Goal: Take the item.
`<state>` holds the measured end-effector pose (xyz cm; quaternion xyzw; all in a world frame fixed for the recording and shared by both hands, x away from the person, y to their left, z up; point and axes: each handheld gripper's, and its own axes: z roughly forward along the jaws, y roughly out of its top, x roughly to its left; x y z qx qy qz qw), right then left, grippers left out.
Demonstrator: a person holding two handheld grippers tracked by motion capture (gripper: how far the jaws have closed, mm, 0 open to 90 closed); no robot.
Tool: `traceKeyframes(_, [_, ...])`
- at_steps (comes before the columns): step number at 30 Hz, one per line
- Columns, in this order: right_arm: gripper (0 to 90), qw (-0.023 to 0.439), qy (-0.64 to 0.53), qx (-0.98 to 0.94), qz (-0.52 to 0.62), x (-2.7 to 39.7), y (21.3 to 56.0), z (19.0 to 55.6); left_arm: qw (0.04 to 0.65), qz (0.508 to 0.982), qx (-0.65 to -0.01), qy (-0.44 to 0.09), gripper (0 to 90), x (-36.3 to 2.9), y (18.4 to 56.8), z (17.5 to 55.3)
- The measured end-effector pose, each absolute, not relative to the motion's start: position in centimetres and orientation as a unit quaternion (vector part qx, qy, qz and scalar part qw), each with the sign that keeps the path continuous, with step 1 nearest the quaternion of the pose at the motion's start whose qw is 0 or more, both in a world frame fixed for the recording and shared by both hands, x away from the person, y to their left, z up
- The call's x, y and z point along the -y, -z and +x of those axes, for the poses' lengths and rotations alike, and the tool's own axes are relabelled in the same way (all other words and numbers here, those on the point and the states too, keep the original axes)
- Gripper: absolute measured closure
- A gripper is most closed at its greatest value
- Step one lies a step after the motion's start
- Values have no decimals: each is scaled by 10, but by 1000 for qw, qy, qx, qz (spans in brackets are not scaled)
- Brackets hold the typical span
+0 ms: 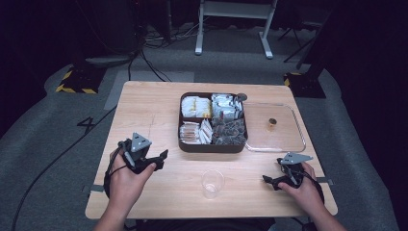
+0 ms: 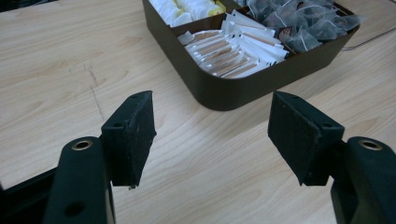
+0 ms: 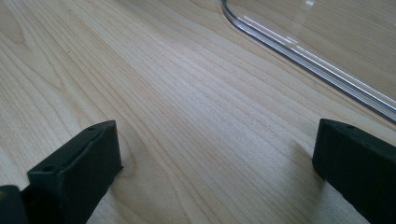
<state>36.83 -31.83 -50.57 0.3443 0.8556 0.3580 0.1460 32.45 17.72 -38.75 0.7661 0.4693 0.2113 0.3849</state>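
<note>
Nearest to us in the high view, our left hand [image 1: 126,185] holds the left gripper [image 1: 161,158] at about eight o'clock on the pale wooden table [image 1: 144,106], jaws standing apart with nothing between them. At four o'clock the right gripper [image 1: 269,180] rests low over the wood, its jaws also wide apart and empty. Between the two, at six o'clock, stands a small clear plastic cup [image 1: 212,183], upright; we cannot tell any contents.

At the table's centre sits a dark brown square tray [image 1: 211,146] with four compartments. We see yellow-and-white sachets [image 1: 196,107] at its ten o'clock quarter, silvery foil packets [image 1: 226,106] at two o'clock, white paper stick packets [image 1: 195,131] at eight o'clock, and dark mesh tea bags [image 1: 230,131] at four o'clock. Our left gripper view looks straight at the stick packets' corner.

Touching the tray at three o'clock lies a clear flat lid [image 1: 288,144], a small brown knob [image 1: 272,123] on it.
</note>
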Motion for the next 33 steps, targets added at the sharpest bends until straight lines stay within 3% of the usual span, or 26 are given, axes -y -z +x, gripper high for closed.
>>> traceKeyframes(27, [12, 146, -358, -855, 344, 318, 506, 368, 390, 783, -440, -204, 340, -125, 367, 397])
traceKeyframes(33, [12, 146, -358, -855, 344, 318, 506, 368, 411, 777, -443, -173, 361, -117, 368, 424])
